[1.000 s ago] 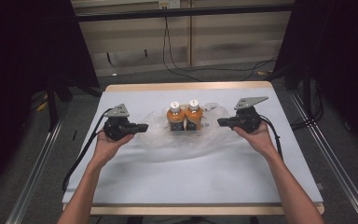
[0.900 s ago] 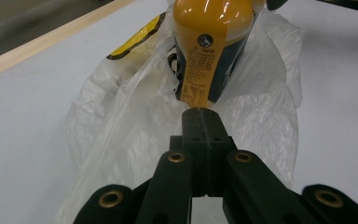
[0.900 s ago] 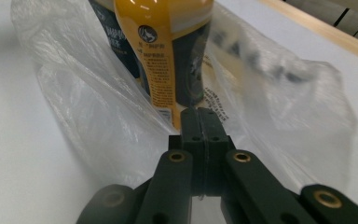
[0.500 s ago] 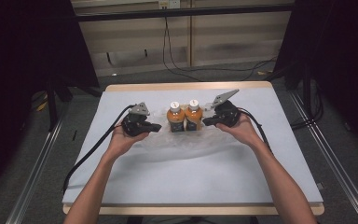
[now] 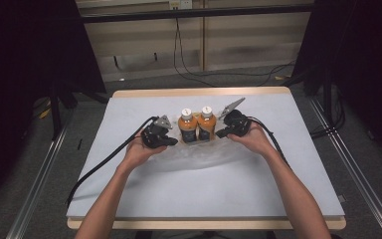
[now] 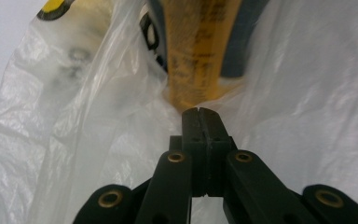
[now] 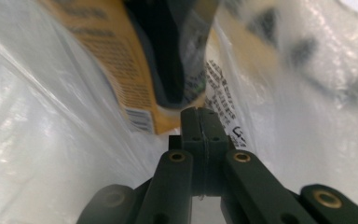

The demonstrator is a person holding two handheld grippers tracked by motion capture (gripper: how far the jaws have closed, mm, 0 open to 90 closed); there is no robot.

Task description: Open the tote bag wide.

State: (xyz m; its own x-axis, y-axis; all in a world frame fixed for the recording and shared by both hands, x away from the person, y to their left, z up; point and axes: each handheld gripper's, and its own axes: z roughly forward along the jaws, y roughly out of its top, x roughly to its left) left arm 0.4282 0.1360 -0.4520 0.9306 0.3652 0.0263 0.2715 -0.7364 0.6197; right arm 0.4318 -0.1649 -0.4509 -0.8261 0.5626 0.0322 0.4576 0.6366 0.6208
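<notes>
- Left claw (image 6: pixel 199 112): the two black jaws stand fully closed, pad against pad, with nothing visible between them. The tip sits against the crumpled clear plastic bag (image 6: pixel 74 140), just beside the foot of the nearer bottle.
- Right claw (image 7: pixel 199 110): the jaws are likewise fully closed with nothing gripped. The tip rests at the bag film, low beside the other bottle's label.
- In the high view, the left claw (image 5: pixel 171 142) and the right claw (image 5: pixel 221 133) flank the load from opposite sides, each pointing inward.
- Load: two orange-filled plastic bottles with white caps (image 5: pixel 198 124) stand upright, touching each other, at the middle of the white cloth-covered surface (image 5: pixel 278 189).
- The bag lies slack around the bottle bases and spreads toward the person; the upper halves of the bottles stand clear of it.
- Judged progress: the approach is complete; both claws are in place at the bag.
- Judged remaining work: no film is pinched yet. The bag edges have yet to be gripped and then drawn either up over the bottles or down off them; which of the two is intended cannot be told.
</notes>
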